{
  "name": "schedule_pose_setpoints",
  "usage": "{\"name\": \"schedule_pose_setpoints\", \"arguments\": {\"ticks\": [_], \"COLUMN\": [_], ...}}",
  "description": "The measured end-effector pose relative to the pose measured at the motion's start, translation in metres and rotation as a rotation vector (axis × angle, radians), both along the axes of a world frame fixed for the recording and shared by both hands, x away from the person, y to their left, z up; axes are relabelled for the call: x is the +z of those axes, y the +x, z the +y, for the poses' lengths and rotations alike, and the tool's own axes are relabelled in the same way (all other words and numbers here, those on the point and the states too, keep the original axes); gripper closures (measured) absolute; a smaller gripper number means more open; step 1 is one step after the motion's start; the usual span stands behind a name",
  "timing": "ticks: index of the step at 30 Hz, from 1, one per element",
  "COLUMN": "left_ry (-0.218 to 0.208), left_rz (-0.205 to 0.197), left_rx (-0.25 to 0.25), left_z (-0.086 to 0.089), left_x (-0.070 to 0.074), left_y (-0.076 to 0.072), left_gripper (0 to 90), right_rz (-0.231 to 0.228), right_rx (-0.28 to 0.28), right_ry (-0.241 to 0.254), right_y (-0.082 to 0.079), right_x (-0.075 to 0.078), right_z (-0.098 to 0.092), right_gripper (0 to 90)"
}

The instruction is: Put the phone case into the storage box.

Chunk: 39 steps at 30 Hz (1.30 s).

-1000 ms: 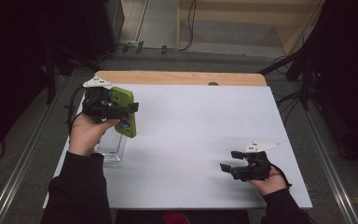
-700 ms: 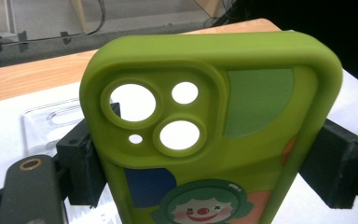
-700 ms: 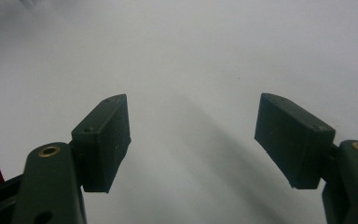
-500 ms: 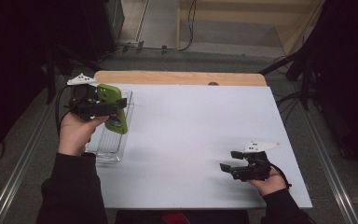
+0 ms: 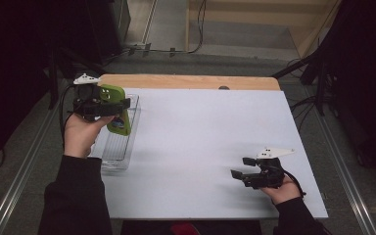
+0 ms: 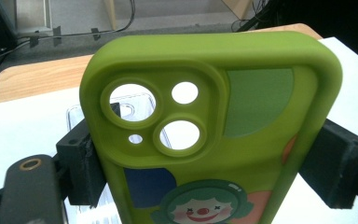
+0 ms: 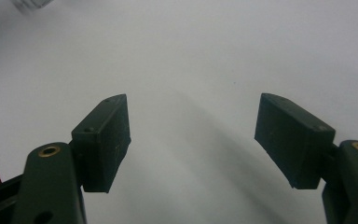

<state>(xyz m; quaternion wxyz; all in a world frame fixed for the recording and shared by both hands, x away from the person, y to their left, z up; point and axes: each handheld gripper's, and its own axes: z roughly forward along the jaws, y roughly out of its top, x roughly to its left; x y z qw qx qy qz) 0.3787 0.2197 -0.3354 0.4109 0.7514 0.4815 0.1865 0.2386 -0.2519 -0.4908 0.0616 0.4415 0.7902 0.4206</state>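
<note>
Two hands come in from the near side of the white desk (image 5: 200,142), each one holding a gripper. The left hand (image 5: 81,134) is lifted up off the desk, with its dark sleeve reaching forward along the left edge. Its left gripper (image 5: 108,105) points sideways, toward the middle of the desk. The black fingers (image 6: 81,165) pinch a green phone case (image 6: 209,135) by its two long sides, one finger on each side. The case stands almost upright between them, with the round camera holes at the top and a clown face low down on its back. Right under the fingers and the case lies a clear plastic tray (image 5: 122,139), at the left side of the desk. From the pictures you cannot tell if the case touches the tray.

The right hand (image 5: 284,188) sits low, near the front right corner of the desk, well apart from the case. Its right gripper (image 5: 245,167) points level, toward the left. Those fingers (image 7: 102,140) are spread wide, with bare white desk between them.
</note>
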Motion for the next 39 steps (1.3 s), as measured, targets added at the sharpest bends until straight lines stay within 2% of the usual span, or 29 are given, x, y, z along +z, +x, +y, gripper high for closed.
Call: {"name": "schedule_pose_setpoints", "arguments": {"ticks": [4,6,9,12,20,25,34,36,39], "left_ry": [-0.002,0.003,-0.026,-0.024,0.034,0.047,0.097,0.108,0.105], "left_rz": [0.007,-0.002,0.003,0.017,0.022,0.006,-0.008,0.001,-0.005], "left_rx": [-0.001,0.005,0.004,0.001,0.031,0.042,0.083,0.087,0.094], "left_z": [0.000,0.000,0.001,0.000,-0.006,-0.008,-0.010,-0.012,-0.011], "left_x": [0.002,0.002,0.002,0.003,0.006,0.005,-0.005,-0.009,-0.012], "left_y": [0.011,0.017,0.026,0.034,0.055,0.065,0.082,0.087,0.092], "left_gripper": [15.8,15.8,15.8,15.8,15.8,15.8,15.8,15.8,15.8], "right_rz": [0.000,-0.001,-0.013,-0.006,-0.002,-0.004,-0.009,-0.006,-0.001], "right_rx": [-0.001,0.000,0.004,0.000,0.008,0.007,0.011,0.012,0.015], "right_ry": [0.002,0.002,0.003,0.011,0.016,0.018,0.022,0.022,0.020], "right_y": [0.000,0.000,0.000,0.000,0.001,0.000,0.000,0.000,0.000], "right_x": [0.000,0.000,0.000,0.000,0.000,0.000,0.001,0.001,0.001], "right_z": [-0.001,-0.001,-0.001,0.000,0.000,0.000,0.000,0.001,0.002], "right_gripper": [24.8,24.9,24.9,24.9,24.9,24.9,24.9,24.9,24.9]}}
